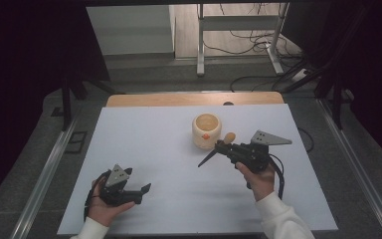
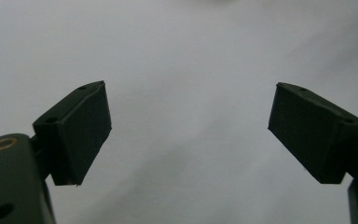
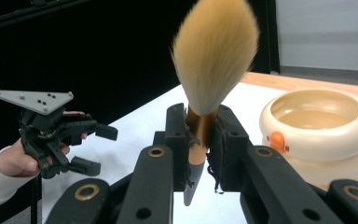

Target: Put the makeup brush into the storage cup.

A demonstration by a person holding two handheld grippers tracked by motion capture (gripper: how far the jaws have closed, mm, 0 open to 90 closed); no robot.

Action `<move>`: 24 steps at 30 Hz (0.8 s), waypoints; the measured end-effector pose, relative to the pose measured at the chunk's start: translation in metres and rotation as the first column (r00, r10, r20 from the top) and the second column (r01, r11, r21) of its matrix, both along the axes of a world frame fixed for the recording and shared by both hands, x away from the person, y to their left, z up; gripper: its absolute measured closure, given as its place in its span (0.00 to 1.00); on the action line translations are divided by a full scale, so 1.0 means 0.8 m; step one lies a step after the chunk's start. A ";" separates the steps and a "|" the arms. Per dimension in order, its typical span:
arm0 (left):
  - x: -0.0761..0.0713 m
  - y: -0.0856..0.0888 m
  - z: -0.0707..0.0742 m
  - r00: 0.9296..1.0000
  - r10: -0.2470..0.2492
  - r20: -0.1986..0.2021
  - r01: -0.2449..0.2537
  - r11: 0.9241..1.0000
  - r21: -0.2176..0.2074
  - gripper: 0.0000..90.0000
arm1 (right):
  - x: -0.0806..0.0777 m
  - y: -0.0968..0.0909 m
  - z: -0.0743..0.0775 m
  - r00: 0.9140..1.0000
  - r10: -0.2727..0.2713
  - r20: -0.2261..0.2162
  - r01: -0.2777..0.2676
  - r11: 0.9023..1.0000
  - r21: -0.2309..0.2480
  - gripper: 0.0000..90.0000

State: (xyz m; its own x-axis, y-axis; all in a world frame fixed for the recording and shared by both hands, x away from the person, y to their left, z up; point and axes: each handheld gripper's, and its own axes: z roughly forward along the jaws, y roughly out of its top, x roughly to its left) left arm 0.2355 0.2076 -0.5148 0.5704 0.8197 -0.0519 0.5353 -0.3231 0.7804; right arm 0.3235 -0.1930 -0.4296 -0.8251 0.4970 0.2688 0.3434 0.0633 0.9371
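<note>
Black jaws on the right gripper [image 3: 200,140], brass-coloured rivets along the arms. Clamped between the fingers [image 3: 175,135]: a brush [image 3: 213,65] with tan-to-orange bristles paling at the tips, a copper-orange ferrule, a dark pointed handle. Just beside the fingers, a cream pot [image 3: 318,130] with a small orange beak-like mark. Black left gripper [image 3: 86,147] too, topped by a pale grey plate. White table [image 1: 169,149], wooden far edge.

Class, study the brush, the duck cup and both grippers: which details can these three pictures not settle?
- Inside the cup: its floor is hidden by the rim, right gripper view.
- Brush handle tip: cut off behind the jaws.
- Left gripper: what lies beyond its open jaws is blurred.
</note>
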 end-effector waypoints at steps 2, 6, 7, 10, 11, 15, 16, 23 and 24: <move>0.002 0.000 -0.002 1.000 0.009 -0.016 -0.009 1.000 -0.008 0.14 | 0.002 -0.001 0.005 1.000 -0.006 0.003 0.006 1.000 0.007 0.88; 0.004 0.002 -0.003 1.000 0.018 -0.020 -0.018 1.000 -0.019 0.14 | 0.006 -0.003 0.014 1.000 -0.016 0.016 0.016 1.000 0.016 0.88; 0.003 0.002 -0.002 1.000 0.019 -0.021 -0.019 1.000 -0.020 0.14 | 0.007 -0.004 0.017 1.000 -0.019 0.019 0.019 1.000 0.019 0.88; 0.003 0.002 -0.001 1.000 0.017 -0.021 -0.018 1.000 -0.023 0.15 | 0.009 -0.005 0.022 0.999 -0.034 0.024 0.033 0.999 0.024 0.88; 0.003 0.001 -0.001 1.000 0.017 -0.020 -0.017 1.000 -0.024 0.15 | 0.009 -0.005 0.023 0.999 -0.036 0.028 0.035 0.999 0.025 0.88; 0.003 -0.001 -0.001 1.000 0.012 -0.020 -0.012 1.000 -0.023 0.15 | 0.011 -0.005 0.028 0.999 -0.041 0.033 0.041 0.999 0.028 0.88; 0.003 -0.001 -0.001 1.000 0.011 -0.020 -0.011 1.000 -0.023 0.15 | 0.011 -0.005 0.028 0.999 -0.042 0.031 0.041 0.999 0.029 0.88; 0.003 0.000 0.000 1.000 0.014 -0.016 -0.014 1.000 -0.028 0.15 | 0.017 -0.006 0.034 0.997 -0.064 0.034 0.063 0.998 0.025 0.88; 0.003 0.000 0.001 1.000 0.010 -0.013 -0.011 1.000 -0.023 0.15 | 0.017 -0.006 0.034 0.997 -0.064 0.034 0.063 0.998 0.025 0.88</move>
State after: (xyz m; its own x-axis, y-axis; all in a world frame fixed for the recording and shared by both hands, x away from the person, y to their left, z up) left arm 0.2379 0.2080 -0.5143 0.5610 0.8241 -0.0783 0.5486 -0.2993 0.7807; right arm 0.3370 -0.1975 -0.4020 -0.8014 0.5421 0.2528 0.3129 0.0198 0.9496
